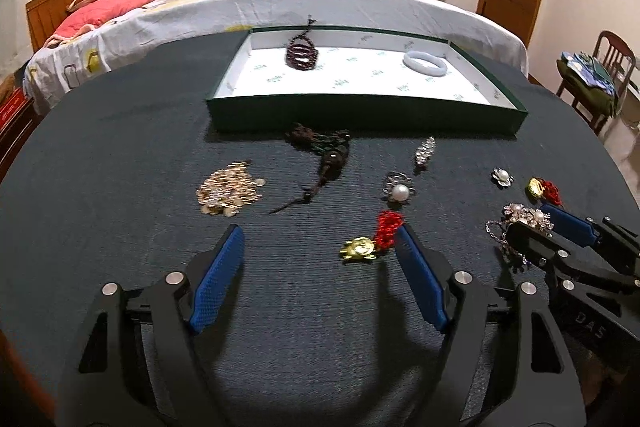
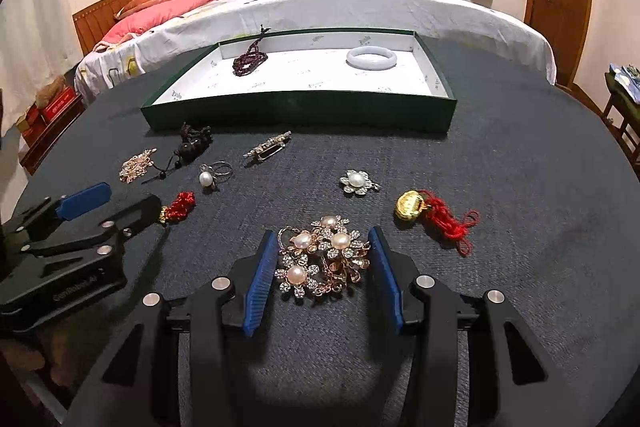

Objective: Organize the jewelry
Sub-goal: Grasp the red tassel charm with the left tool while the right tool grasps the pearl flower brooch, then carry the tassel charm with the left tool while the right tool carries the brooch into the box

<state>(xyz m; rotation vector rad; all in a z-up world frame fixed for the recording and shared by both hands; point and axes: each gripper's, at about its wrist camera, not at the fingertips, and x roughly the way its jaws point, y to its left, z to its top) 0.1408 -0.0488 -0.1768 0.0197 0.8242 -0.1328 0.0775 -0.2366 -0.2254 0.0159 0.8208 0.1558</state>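
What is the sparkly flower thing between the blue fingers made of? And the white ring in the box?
Flower brooch: looks like gold-toned metal set with glittering clear stones and round, glossy pearl-like beads; real or imitation, I cannot tell.
White bangle: smooth, milky and slightly translucent with a soft shine, so maybe jade, glass or plastic.

Both grippers — left gripper (image 1: 320,247) and right gripper (image 2: 323,247) — are built of black linkages, fitted with ribbed blue pads (image 2: 260,283) and silver round pivot screws (image 2: 221,283); white lettering is printed on the bodies.

Pearl-and-rhinestone flower brooch cluster (image 2: 322,259) lying flat between the blue pads; gold charm on red cord (image 2: 432,213) just right, beyond them.
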